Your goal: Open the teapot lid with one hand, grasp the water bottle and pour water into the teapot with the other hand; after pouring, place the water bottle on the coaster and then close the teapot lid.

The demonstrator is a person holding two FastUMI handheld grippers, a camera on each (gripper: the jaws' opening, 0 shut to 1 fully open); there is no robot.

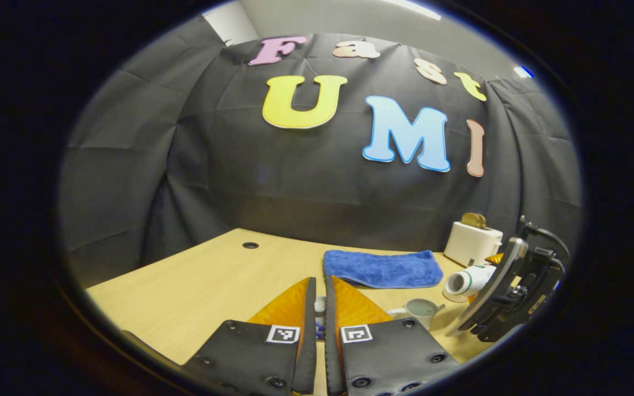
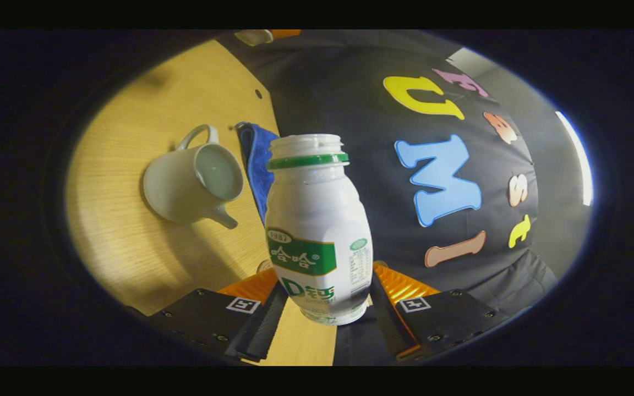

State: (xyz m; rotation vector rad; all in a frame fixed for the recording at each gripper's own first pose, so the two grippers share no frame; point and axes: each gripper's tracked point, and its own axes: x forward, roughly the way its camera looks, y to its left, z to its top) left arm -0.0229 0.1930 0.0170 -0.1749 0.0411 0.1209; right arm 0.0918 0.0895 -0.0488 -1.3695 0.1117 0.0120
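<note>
the right hand-held gripper [image 2: 322,300] is clamped on the water bottle [image 2: 317,231], tipped beside the open teapot [image 2: 193,187]; left hand-held gripper [image 1: 320,308] nearly together on something small, probably the lid. coaster placing and lid closing remain.

Glossy ceramic teapot [image 2: 193,184], smooth plastic water bottle [image 2: 317,231], fluffy blue cloth [image 1: 382,268], matt wood-grain table [image 1: 207,286].

Black cloth wall [image 1: 306,181] backs a light wooden table [image 1: 207,280], a ceiling light strip [image 2: 574,159] glowing above.
</note>
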